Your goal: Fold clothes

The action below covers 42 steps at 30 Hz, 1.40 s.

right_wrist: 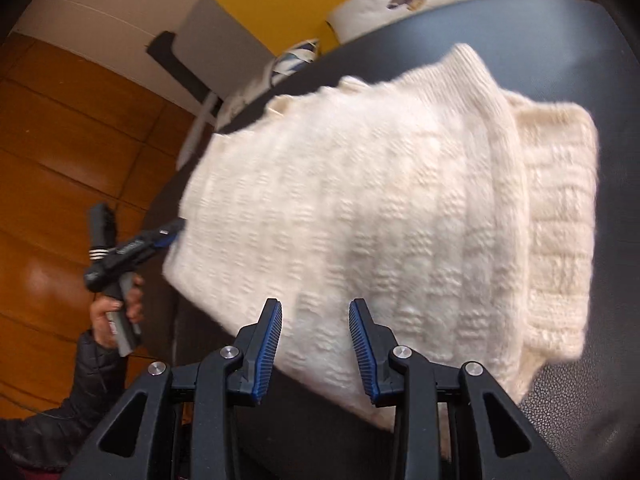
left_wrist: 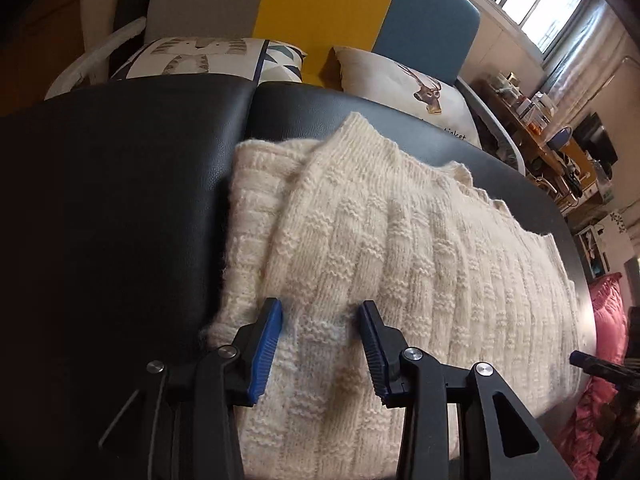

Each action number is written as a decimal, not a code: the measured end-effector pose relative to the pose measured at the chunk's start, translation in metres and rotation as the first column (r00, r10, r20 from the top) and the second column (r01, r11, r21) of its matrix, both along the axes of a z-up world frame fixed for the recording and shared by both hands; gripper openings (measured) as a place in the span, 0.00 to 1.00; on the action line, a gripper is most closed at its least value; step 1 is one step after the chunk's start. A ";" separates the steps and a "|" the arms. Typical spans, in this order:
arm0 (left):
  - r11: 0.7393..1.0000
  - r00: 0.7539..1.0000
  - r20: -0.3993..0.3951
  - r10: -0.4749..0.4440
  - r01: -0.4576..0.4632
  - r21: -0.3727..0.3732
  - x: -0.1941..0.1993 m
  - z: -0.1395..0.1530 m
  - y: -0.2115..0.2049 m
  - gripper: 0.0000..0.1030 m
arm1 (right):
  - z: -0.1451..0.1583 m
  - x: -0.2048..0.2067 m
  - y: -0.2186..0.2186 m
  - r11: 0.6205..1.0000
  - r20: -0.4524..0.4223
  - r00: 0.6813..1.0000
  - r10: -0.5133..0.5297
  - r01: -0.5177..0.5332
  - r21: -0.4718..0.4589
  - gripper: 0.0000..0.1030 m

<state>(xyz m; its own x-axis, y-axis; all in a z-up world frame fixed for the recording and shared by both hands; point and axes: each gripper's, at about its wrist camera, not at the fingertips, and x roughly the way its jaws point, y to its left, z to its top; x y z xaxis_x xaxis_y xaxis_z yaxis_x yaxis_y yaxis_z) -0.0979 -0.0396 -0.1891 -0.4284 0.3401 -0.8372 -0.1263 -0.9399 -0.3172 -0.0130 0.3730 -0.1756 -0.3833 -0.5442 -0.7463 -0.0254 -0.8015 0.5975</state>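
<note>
While the cream knit sweater (left_wrist: 384, 240) lies folded on the black leather surface (left_wrist: 120, 184), I read its long axis running left-right in the left wrist view, ribbed end toward the cushions (left_wrist: 416, 80). My left gripper (left_wrist: 320, 344) hovers over its near edge, jaws part-open, nothing pinched. My right gripper (right_wrist: 316, 344) is likewise part-open, empty, above the knit.

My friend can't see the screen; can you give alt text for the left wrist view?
A cream knitted sweater, partly folded, lies on a black leather surface. The left gripper, blue-padded, hovers open over its near edge; patterned cushions sit behind.
</note>
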 end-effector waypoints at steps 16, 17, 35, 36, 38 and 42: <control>0.964 0.990 0.134 -0.040 0.004 0.264 -0.036 -0.003 -0.069 0.62 | 0.030 -0.035 -0.011 0.999 -0.084 0.996 -0.015 0.011 -0.048 0.34; 0.961 0.990 0.126 -0.058 0.021 0.275 -0.036 -0.003 -0.066 0.62 | 0.032 -0.039 -0.015 1.000 -0.087 0.996 -0.006 0.004 -0.019 0.34; 0.939 0.981 0.059 -0.187 0.160 0.305 -0.045 -0.012 -0.038 0.20 | -0.001 -0.049 -0.020 0.999 -0.033 0.999 -0.033 0.033 0.010 0.34; 0.941 0.981 0.035 -0.191 0.173 0.290 -0.042 -0.010 -0.035 0.18 | 0.001 -0.048 -0.021 0.999 -0.035 0.999 -0.029 0.030 0.024 0.34; 0.942 0.981 0.015 -0.195 0.183 0.280 -0.038 -0.007 -0.029 0.17 | 0.006 -0.045 -0.022 0.998 -0.040 0.999 -0.020 0.022 0.063 0.34; 0.917 0.987 -0.016 -0.158 0.152 0.369 -0.029 0.002 -0.035 0.16 | 0.025 -0.032 -0.009 0.980 -0.059 0.998 -0.017 0.028 0.198 0.34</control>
<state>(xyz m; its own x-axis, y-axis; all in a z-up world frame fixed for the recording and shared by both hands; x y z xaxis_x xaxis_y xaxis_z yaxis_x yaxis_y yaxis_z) -0.1272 -0.0747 -0.1875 -0.3343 0.6866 -0.6456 -0.2539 -0.7253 -0.6399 -0.0446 0.3639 -0.1504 -0.4384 -0.3781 -0.8154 -0.0158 -0.9038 0.4276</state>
